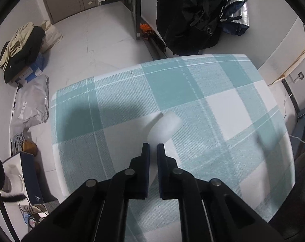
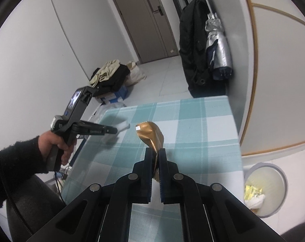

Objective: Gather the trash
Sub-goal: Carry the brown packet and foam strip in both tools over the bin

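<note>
Left claw [image 1: 153,147]: clamped on a white crumpled piece of trash [image 1: 164,127], which sticks out past the fingertips above the teal-and-white checked desk [image 1: 213,84]. Right claw [image 2: 155,153]: clamped on a copper-gold foil wrapper [image 2: 150,134], held clear of the desk surface. A pale waste bin [image 2: 273,173] stands on the floor at the desk's right, containing yellow and white scraps [image 2: 253,193].

Dark coat [image 2: 194,48] and silver umbrella [image 2: 219,46] beside brown door [image 2: 152,22].
</note>
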A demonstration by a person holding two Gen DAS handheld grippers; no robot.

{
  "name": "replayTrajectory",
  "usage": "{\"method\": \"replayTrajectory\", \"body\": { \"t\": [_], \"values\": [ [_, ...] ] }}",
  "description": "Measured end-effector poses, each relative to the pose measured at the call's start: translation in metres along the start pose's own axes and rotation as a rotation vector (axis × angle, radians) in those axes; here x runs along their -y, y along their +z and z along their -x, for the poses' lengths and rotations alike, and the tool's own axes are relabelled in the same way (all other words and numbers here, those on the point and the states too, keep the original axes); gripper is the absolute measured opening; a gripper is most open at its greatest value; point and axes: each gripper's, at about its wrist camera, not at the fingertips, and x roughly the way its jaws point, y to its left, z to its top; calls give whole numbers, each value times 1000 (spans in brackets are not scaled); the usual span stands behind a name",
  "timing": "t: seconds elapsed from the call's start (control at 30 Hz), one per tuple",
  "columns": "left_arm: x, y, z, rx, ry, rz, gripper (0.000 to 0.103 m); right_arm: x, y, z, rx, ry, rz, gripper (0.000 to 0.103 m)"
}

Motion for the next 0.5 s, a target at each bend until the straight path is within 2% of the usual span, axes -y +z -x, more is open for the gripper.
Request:
{"method": "replayTrajectory", "body": {
  "t": [0.13,0.23,0.5],
  "values": [
    [10,0,12,20,-46,61,3,7,3,15,21,10,-5,5],
    [30,3,24,52,-76,58,3,16,8,30,49,15,-10,5],
    [118,29,47,130,-248,46,3,67,30,81,133,-29,-53,5]
  ]
}}
